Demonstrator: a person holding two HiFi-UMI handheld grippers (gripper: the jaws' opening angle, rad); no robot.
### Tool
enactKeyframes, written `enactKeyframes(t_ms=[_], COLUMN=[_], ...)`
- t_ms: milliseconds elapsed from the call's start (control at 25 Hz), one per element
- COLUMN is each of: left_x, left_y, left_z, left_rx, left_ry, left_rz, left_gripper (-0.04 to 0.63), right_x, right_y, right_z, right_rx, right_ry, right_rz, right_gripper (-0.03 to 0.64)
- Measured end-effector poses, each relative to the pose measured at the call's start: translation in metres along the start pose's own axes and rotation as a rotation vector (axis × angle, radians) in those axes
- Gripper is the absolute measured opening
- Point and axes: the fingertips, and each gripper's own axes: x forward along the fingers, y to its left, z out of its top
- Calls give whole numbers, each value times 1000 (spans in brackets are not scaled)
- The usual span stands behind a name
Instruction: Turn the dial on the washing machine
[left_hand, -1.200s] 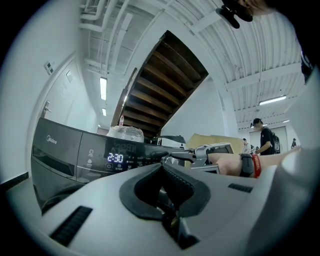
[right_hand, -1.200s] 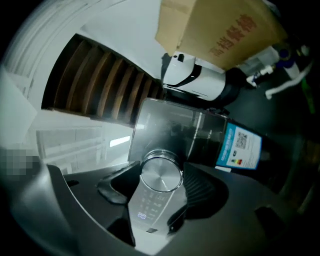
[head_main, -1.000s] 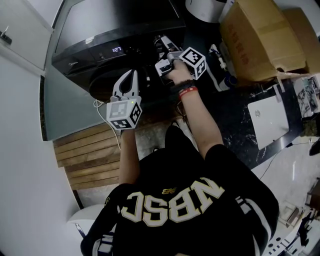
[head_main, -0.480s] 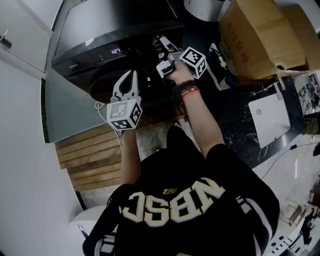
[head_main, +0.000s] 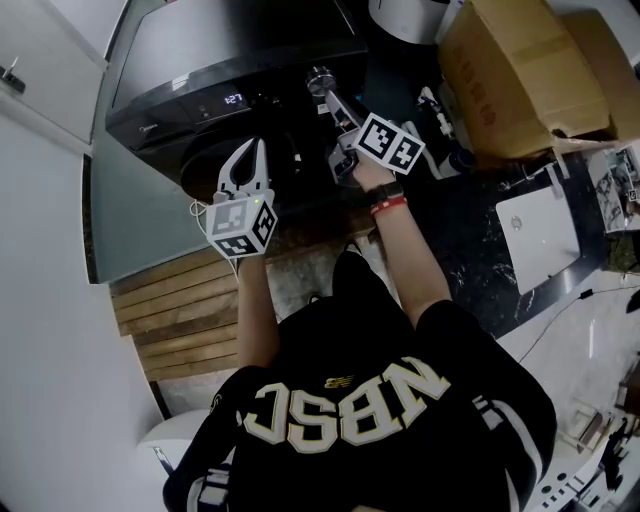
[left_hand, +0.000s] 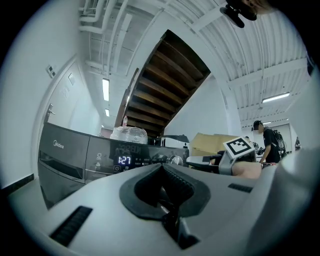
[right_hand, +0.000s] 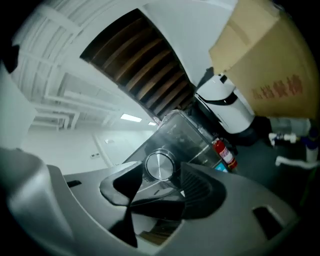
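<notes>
Silver dial (right_hand: 160, 166) (brushed, round), on washing machine (left_hand: 70, 155)

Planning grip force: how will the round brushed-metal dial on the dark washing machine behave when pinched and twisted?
The round brushed-metal dial looks rigid, so it likely won't deform. Its smooth, shiny finish suggests a light pinch could slip. Mounted on the dark control panel, it will probably only rotate, not lift away.

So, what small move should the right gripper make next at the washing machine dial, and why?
Probably ease the right gripper forward and finish closing on the dial. Its jaws have just been closing, yet they stand apart. The dial shows between their tips, apparently untouched, so nothing grips it and no turn can pass to it.
</notes>
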Motion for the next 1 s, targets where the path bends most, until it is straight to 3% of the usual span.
enactKeyframes(t_ms=[200, 480, 640, 1000], left_x=[-10, -29, -36, -55], left_y=[0, -8, -11, -13], left_z=[6, 15, 14, 14], left_rx=[15, 69, 75, 105], left_ry=[-9, -31, -31, -40], left_rz=[11, 5, -1, 7], left_gripper=[9, 9, 9, 9], right_x=[-32, -71, -87, -113], right_y=[20, 50, 60, 72], right_z=[7, 4, -2, -17], right_rx=[-380, -680, -756, -764], right_ry=[-34, -76, -86, -84], right_rz=[-60, -105, -128, -141], right_gripper=[193, 120, 65, 8])
